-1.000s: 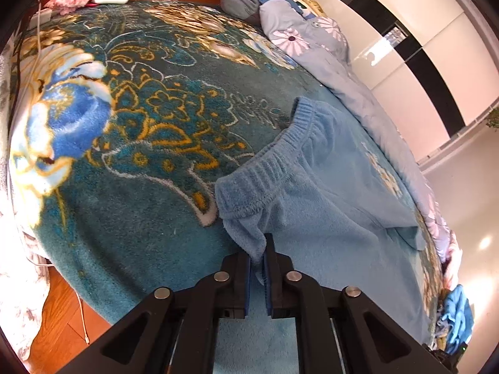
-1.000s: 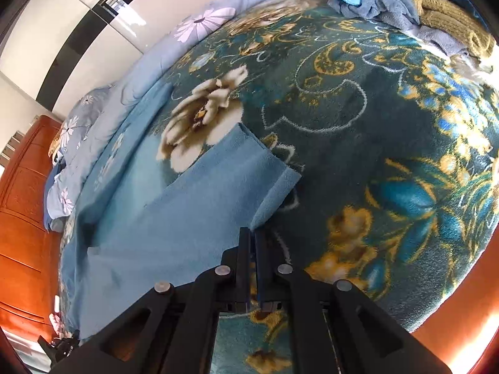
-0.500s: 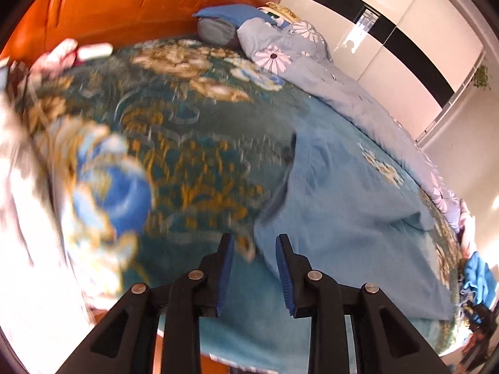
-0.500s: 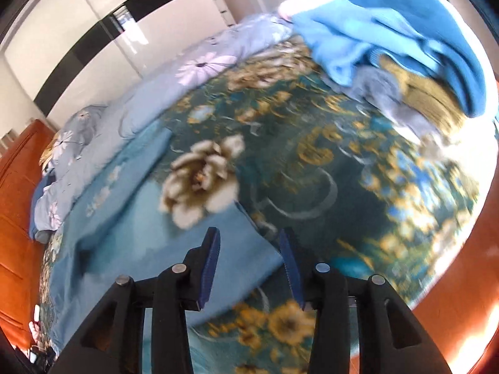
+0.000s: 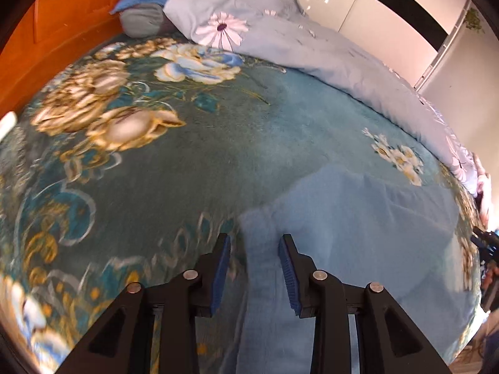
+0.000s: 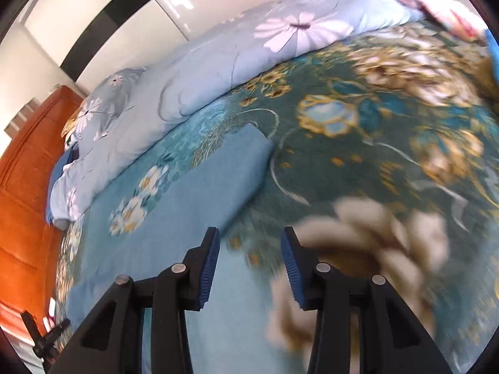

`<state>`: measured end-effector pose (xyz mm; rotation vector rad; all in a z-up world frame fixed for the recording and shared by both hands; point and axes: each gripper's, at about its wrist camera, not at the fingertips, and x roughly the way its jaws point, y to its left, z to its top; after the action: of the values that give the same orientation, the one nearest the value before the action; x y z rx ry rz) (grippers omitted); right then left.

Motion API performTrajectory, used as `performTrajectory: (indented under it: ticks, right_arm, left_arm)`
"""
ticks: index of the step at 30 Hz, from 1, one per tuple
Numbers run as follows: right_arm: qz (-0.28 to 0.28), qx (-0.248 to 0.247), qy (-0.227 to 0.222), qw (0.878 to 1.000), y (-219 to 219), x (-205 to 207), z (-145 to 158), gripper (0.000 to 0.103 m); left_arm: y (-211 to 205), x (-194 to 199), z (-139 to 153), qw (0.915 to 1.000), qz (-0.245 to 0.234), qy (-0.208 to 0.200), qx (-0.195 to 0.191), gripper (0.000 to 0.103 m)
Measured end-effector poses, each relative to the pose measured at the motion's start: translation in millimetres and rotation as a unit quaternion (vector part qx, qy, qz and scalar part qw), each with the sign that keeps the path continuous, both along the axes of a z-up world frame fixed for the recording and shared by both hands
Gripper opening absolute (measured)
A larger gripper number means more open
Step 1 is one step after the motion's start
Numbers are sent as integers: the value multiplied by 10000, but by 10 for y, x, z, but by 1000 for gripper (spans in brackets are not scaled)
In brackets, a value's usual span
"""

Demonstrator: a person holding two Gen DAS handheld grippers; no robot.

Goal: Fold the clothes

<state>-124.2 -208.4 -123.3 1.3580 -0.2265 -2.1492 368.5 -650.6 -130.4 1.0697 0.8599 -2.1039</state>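
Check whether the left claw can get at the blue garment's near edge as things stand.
Probably yes: the left claw is open, and the blue garment lies flat on the blanket, its edge between the fingers, nothing in the way.

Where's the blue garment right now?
The blue garment lies flat on the floral blanket, low and right in the left wrist view, its edge between the open left gripper fingers; the lilac duvet lies beyond.

Motion blur smears the blanket (image 5: 62, 233) near the left wrist lens, its pattern unreadable at lower left. The blue garment (image 5: 358, 249) runs off the bottom edge behind the gripper arms. In the right wrist view, a beige flower (image 6: 374, 249) dissolves into blur; pink fabric (image 6: 436, 6) is cut off top right.
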Motion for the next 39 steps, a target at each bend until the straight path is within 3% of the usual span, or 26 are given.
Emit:
performTrajectory:
  ticks: [4, 10, 11, 12, 13, 17, 21, 23, 24, 27, 31, 34, 37, 39]
  right_arm:
    - [-77, 210, 57, 9997, -233, -334, -160, 42]
    - [-72, 93, -76, 9999, -439, -556, -275, 41]
    - [-47, 87, -63, 9999, -472, -568, -271, 29]
    - [-23, 88, -62, 9999, -503, -579, -268, 6]
    - [-3, 102, -91, 9999, -528, -588, -263, 6]
    - [108, 158, 247, 9995, -579, -602, -19, 5]
    - [113, 50, 1038, 9945, -491, -614, 422, 5]
    - [157, 127, 1249, 9920, -476, -631, 478, 5]
    - [152, 279, 1192, 9924, -483, -665, 403, 5]
    - [132, 704, 1005, 9924, -494, -768, 171, 5]
    - [8, 789, 626, 9949, -423, -863, -143, 5]
    - [15, 868, 593, 9945, -430, -874, -200, 6]
    - [37, 876, 731, 9935, -405, -845, -98, 17]
    - [-9, 840, 816, 9931, -335, -818, 8, 36]
  left_arm:
    - [-146, -191, -165, 9997, -159, -95, 136, 36]
    - [-252, -310, -271, 9992, -273, -18, 306, 36]
    - [-265, -315, -268, 9991, -261, 7, 342, 32]
    - [-271, -326, -268, 9990, -263, 9, 371, 27]
    - [-270, -341, -266, 9990, -255, -35, 362, 27]
    - [-242, -414, -150, 9995, -279, -69, 86, 25]
    - [-336, -345, 227, 9980, 32, 557, -312, 25]
    - [-362, -420, 284, 9976, -26, 500, -482, 25]
    - [-366, -497, 251, 9977, -61, 305, -606, 25]
    - [-460, -574, 53, 9991, 5, 128, -399, 25]
    - [-514, -621, -196, 9995, 159, -77, -276, 25]
    - [-491, -637, -269, 9992, 116, -218, -311, 26]
    - [-436, -613, -161, 9991, 37, -169, -377, 28]
    - [-380, -578, -37, 9991, -37, -88, -422, 29]
